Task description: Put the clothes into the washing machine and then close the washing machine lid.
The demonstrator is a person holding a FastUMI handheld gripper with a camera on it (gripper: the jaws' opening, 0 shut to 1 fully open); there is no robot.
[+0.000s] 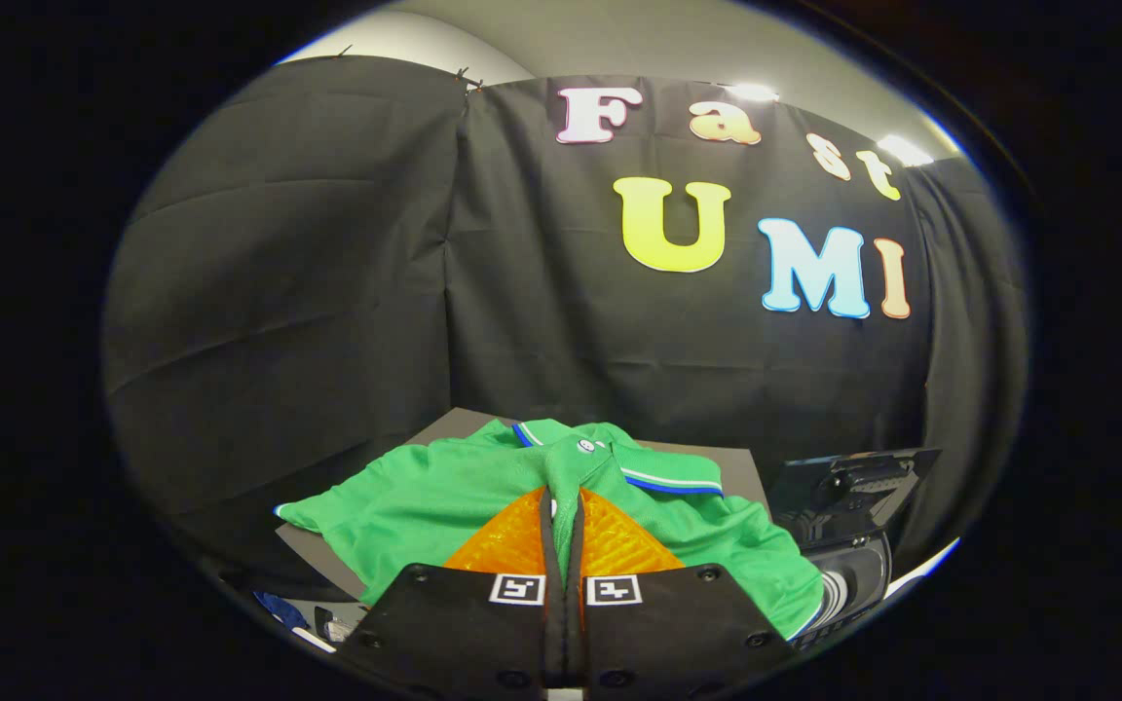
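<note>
Green polo shirt [444,497] fabric pinched between nearly closed claw [562,506] fingers, beside open washing machine [848,545].

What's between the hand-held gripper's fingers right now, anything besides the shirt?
In the gripper view, only a pinched fold of the green polo shirt sits between the hand-held gripper fingers, which are closed on it; nothing else.

**Gripper pinching the green shirt**

The gripper [562,506] has its two fingers drawn nearly together, and a fold of the green polo shirt with blue-and-white striped collar and cuffs [425,497] is pressed between them. The shirt is spread over a flat dark grey board [313,550]. To the right of the shirt stands a dark washing machine [848,555] with its lid [853,472] raised.
</note>
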